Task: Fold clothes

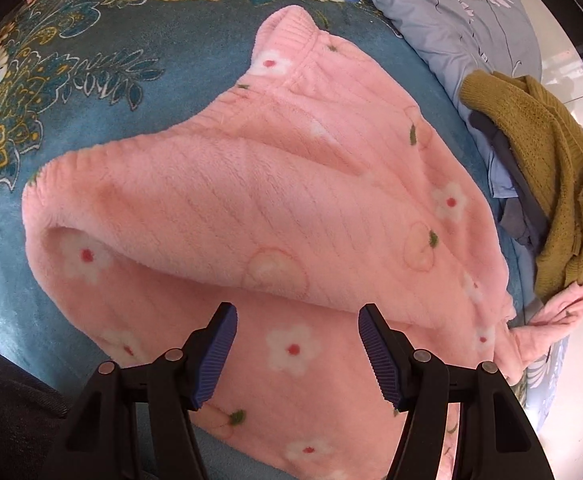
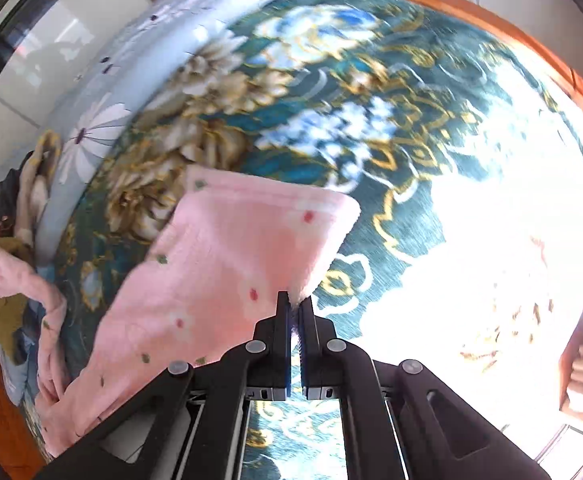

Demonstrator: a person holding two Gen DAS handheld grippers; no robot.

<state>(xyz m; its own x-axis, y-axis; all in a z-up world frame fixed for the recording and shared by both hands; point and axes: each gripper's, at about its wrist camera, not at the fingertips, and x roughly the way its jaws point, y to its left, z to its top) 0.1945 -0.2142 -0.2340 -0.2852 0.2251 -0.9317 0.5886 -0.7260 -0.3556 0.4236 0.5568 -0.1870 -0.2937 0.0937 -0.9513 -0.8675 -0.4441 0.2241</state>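
Pink fleece garment (image 1: 275, 208): soft, limp, light, probably drapes. Right gripper (image 2: 294, 304) pinched on its hem; left gripper (image 1: 297, 344) wide open, empty. Grip edges.

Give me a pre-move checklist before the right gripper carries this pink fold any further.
1. Right gripper shut on the pink fleece garment: ok.
2. Left gripper open, over the garment, holding nothing: ok.
3. Folded layer lies smooth: not ok, it bulges.
4. Teal floral blanket ahead of the fold free of other clothes: ok.
5. Mustard sweater clear of the garment: not ok, it overlaps pink fabric at the edge.
6. Depth of grip: cannot tell.
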